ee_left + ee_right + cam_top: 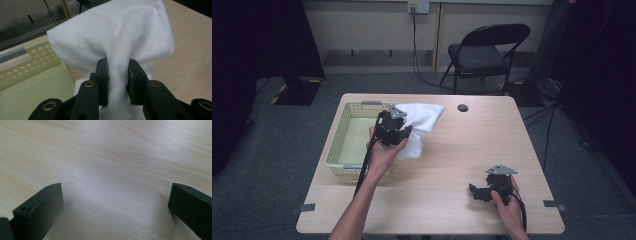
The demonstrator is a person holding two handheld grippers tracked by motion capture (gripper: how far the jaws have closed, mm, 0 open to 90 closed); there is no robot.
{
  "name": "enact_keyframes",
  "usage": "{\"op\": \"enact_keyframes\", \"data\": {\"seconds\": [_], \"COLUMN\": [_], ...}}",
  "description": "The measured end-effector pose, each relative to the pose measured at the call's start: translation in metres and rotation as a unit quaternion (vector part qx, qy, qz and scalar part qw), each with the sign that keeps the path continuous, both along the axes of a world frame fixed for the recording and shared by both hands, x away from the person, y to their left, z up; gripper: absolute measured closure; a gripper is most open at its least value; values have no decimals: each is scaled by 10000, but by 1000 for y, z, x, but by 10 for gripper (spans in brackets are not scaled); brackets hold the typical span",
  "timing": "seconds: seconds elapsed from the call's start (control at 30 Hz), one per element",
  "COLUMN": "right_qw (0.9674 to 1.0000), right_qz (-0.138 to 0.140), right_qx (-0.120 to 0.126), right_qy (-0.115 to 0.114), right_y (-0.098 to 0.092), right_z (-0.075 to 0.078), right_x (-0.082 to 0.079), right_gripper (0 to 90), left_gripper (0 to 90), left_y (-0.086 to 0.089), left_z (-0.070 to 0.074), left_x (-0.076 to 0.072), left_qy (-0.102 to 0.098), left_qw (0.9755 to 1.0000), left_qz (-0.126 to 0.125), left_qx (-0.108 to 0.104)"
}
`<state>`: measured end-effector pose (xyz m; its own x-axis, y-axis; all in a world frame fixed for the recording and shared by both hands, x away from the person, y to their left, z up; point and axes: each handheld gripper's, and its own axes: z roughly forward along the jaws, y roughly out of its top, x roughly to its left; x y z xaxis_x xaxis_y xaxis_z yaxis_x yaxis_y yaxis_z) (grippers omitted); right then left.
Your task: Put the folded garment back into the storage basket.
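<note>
— While the cloth (110,37) is pinched in the closed left tongs (117,75), where is it held?
— Beside the basket (343,131), at its right rim, part of it draped on the surface (452,160). A transfer into the basket is judged to be in hand; a lift over the rim and a release would be called for next.
— And the right tongs (115,202)?
— Spread wide, nothing gripped, rested low over bare wood.
— What is hidden?
— The cloth's lower edge and part of the basket floor are covered.
</note>
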<state>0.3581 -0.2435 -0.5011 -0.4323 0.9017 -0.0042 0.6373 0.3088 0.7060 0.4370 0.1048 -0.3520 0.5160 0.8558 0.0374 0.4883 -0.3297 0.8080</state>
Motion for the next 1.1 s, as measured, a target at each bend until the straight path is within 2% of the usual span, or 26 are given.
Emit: {"op": "enact_keyframes", "data": {"seconds": [0.13, 0.23, 0.33, 0.5, 0.67, 0.9, 1.1], "right_qw": [10000, 10000, 10000, 10000, 10000, 10000, 10000], "right_qz": [-1, 2, 8, -2, -2, -5, -5], "right_qx": [0, -4, -8, -2, -2, 0, 1], "right_qy": [-1, 0, -5, 1, 1, 4, 5], "right_y": [0, 0, 0, 0, 0, 0, 0], "right_z": [0, 0, 0, 0, 0, 0, 0], "right_x": [0, 0, 0, 0, 0, 0, 0], "right_gripper": [0, 0, 0, 0, 0, 0, 0], "left_gripper": [737, 737, 737, 737, 737, 736, 737], "left_y": [7, 9, 16, 21, 35, 50, 66], "left_z": [1, 2, 2, 0, 1, 2, 1], "left_x": [1, 2, 4, 1, -3, 0, -1], "left_qy": [-4, 4, 0, -20, -53, -34, -46], "left_qw": [10000, 9999, 9998, 9993, 9990, 9983, 9966], "left_qz": [90, 123, 210, 343, 417, 564, 810], "left_qx": [-16, 49, -15, 165, 168, 168, 156]}}
